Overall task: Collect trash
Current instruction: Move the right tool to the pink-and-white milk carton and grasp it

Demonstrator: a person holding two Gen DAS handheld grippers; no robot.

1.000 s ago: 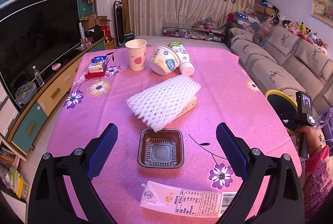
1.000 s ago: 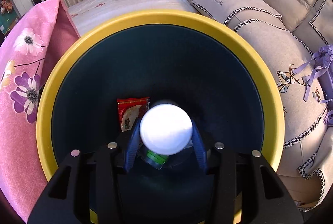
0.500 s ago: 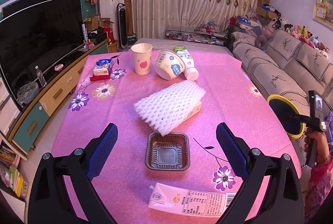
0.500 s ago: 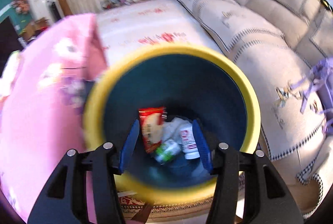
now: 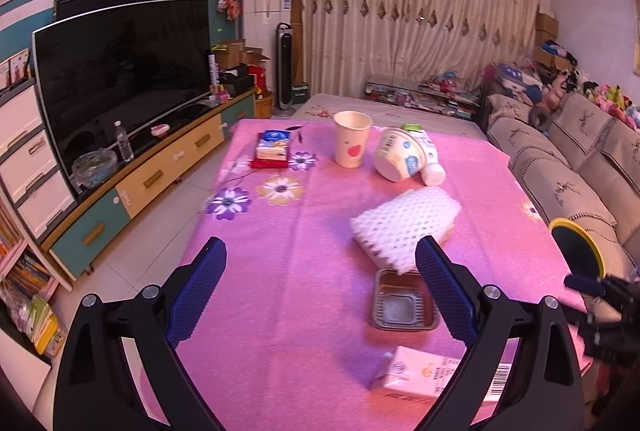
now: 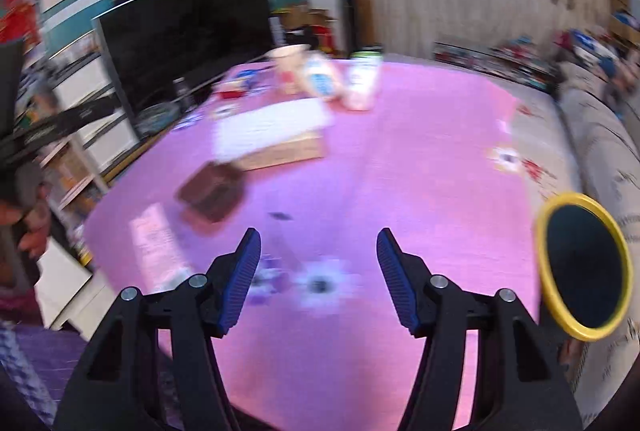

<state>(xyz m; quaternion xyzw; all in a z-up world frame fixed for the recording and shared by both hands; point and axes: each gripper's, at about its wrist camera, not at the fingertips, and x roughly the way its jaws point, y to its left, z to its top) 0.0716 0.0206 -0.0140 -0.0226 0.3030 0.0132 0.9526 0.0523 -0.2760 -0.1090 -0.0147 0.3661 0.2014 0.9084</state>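
I'm looking across a table (image 5: 304,271) under a pink flowered cloth, in a living room with a big dark television (image 5: 120,71) on a low cabinet to the left, cream curtains (image 5: 420,19) along the far wall and a beige sofa (image 5: 568,167) to the right. My left gripper (image 5: 320,291) hangs over the near part of the cloth with its blue pads wide apart and nothing between them. My right gripper (image 6: 318,271) is also over the table's near edge; its jaws have just been opening and they stand apart, empty, though that view is smeared by motion. The trash is spread along the cloth: a paper cup (image 5: 352,139) upright at the far end, a tipped white tub (image 5: 398,159) and a lying white bottle (image 5: 428,155) just beside it, a white foam net (image 5: 404,227) resting on a flat box mid-table, a brown plastic tray (image 5: 400,305) nearer me, and a milk carton (image 5: 432,377) lying flat at the near edge. A small packet (image 5: 272,147) sits at the far left. The yellow-rimmed bin (image 6: 584,267) stands off the table's right side, against the sofa.
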